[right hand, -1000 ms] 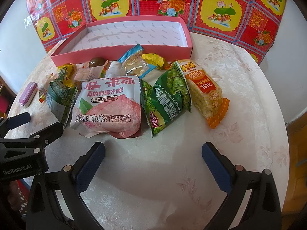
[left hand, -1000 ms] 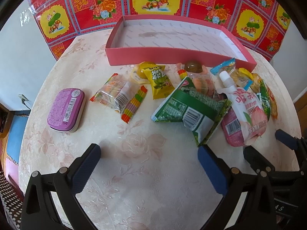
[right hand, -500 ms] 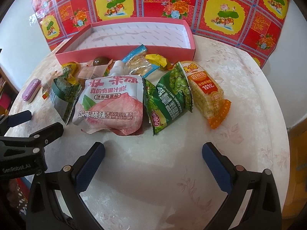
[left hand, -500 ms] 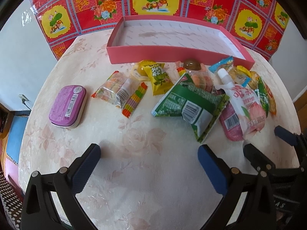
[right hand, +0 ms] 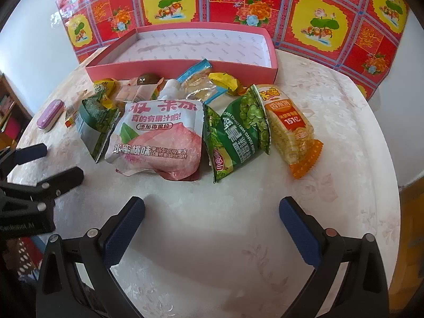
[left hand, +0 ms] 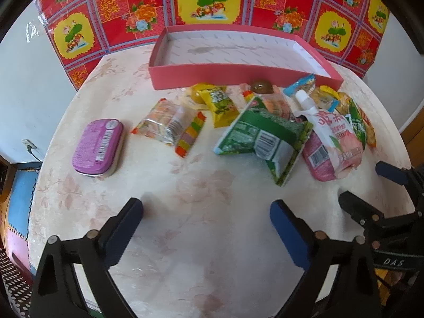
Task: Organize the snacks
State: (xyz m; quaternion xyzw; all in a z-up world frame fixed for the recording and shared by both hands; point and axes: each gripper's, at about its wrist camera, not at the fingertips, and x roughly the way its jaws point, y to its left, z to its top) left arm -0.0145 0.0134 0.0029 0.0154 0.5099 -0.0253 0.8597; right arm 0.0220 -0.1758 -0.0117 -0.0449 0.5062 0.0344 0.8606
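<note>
While its jaws close on nothing, the left claw (left hand: 206, 220) hangs near the snacks (left hand: 265, 137).

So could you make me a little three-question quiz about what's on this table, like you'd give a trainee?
1. True or false: the pink box already holds some snacks.
2. Which item lies apart from the heap, out at the left of the left camera's view?
A. purple tin
B. peach jelly pouch
C. orange rice cracker pack
3. Fill in: in the right camera's view, the green pea bag lies between the peach jelly pouch and the ____.

Key
1. False: its white floor is bare.
2. A
3. orange rice cracker pack
</note>
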